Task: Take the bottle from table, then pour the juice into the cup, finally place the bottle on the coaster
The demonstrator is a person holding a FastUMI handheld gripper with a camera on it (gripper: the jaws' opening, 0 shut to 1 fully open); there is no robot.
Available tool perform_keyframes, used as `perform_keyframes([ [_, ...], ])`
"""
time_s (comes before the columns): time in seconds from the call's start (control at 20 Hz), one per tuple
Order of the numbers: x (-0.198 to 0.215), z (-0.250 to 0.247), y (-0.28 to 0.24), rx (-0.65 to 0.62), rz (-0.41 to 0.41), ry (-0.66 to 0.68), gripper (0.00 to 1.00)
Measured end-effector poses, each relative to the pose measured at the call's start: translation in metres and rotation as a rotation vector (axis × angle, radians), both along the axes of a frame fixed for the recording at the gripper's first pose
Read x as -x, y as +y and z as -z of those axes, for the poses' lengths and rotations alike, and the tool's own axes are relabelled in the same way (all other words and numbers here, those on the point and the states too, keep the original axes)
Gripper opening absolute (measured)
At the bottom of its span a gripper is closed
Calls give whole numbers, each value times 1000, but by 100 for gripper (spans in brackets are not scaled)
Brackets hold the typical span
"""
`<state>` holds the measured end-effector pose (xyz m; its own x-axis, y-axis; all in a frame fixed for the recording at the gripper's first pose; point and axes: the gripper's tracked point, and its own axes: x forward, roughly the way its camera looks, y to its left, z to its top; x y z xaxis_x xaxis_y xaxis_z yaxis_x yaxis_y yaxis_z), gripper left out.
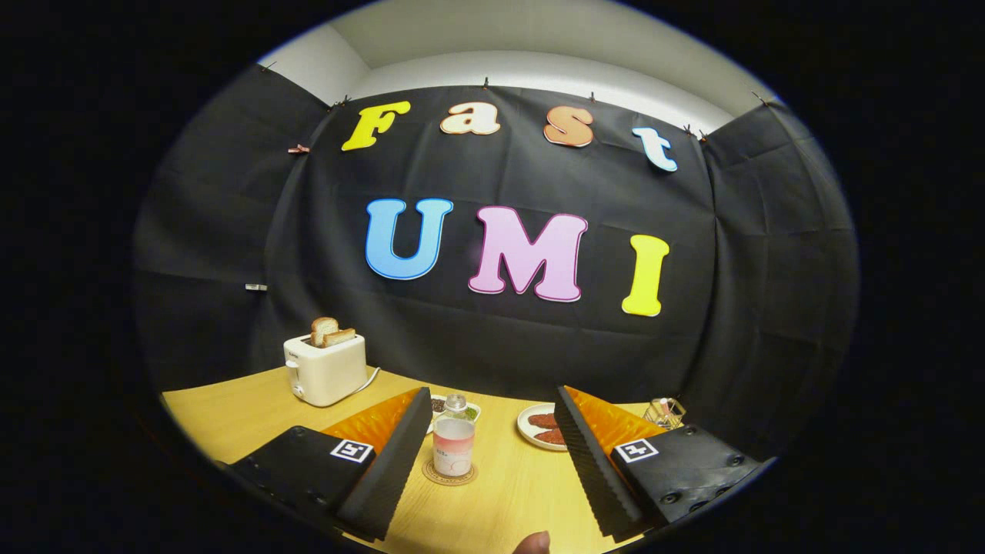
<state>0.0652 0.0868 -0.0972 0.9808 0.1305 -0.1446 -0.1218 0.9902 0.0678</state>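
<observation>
A small clear bottle with pale pink juice and a silver cap stands upright on a round cork coaster on the wooden table. My gripper is open wide, and the bottle sits in the gap between the fingers, close beside the left finger and well apart from the right finger. Neither finger presses on it. A small brown rounded object peeks up near me between the fingers; I cannot tell what it is.
A white toaster with two bread slices stands at the back left. Behind the bottle lies a small dish. A white plate with reddish food and a small wire basket sit by the right finger.
</observation>
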Motion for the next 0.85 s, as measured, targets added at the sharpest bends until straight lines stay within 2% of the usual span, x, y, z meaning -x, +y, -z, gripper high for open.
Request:
perform_keyframes([
  [0.55,42,-60,-62,33,-44,-96,98],
  [0.85,44,-54,-75,9,-56,-73,97],
])
